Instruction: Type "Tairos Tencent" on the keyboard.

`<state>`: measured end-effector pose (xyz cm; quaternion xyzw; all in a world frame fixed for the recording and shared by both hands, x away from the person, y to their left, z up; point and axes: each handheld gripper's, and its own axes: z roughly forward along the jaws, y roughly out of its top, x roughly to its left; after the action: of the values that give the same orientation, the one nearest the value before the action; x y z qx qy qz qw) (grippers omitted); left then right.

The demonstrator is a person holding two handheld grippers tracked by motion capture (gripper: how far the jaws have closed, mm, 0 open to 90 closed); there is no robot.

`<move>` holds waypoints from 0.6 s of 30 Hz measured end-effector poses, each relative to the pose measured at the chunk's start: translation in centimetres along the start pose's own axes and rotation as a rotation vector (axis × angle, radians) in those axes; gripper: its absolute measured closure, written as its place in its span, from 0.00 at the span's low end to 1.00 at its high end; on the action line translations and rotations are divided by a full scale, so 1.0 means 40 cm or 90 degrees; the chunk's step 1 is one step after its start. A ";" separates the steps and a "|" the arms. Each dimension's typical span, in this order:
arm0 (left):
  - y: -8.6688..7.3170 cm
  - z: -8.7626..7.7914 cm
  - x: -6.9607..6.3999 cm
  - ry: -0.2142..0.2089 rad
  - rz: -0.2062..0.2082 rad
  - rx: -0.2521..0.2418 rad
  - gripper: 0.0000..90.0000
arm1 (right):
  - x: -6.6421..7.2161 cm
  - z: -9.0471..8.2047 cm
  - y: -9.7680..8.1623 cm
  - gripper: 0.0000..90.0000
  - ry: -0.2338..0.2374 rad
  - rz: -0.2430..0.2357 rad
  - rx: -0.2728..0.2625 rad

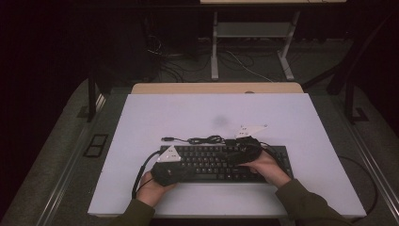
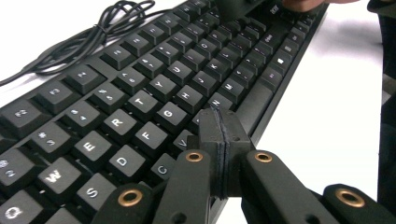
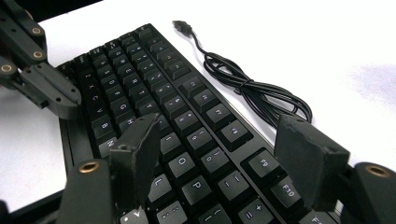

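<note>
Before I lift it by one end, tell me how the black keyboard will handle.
The keyboard looks like a long rigid slab, so it should stay stiff rather than sag. Its loose coiled cable will probably drag behind. Lying flat on the white table, it seems unlikely to roll or tip.

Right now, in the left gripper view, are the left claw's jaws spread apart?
No, the left claw has its two jaws pressed flat together with nothing between them, poised over the keyboard.

White desk (image 1: 155,113) surface under work area. Second desk frame (image 1: 254,33) behind, loose cables (image 1: 179,61) on grey floor (image 1: 66,136).
</note>
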<state>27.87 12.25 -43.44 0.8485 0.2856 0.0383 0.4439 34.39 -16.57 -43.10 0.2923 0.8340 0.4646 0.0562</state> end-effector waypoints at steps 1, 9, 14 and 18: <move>0.000 0.002 -0.001 0.000 0.002 0.002 0.99 | 0.000 0.000 0.000 0.35 0.000 0.000 0.000; -0.003 0.011 -0.003 -0.002 0.006 0.019 0.99 | 0.000 0.000 0.000 0.35 -0.001 -0.001 0.001; -0.004 0.013 -0.002 -0.004 0.006 0.021 0.99 | 0.000 0.000 0.000 0.35 -0.001 -0.001 0.001; -0.004 0.013 -0.001 -0.005 0.004 0.020 0.99 | 0.000 0.001 0.000 0.35 -0.001 -0.003 0.001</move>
<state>27.93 11.92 -43.88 0.8565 0.2820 0.0319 0.4312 34.39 -16.54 -43.12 0.2911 0.8348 0.4637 0.0577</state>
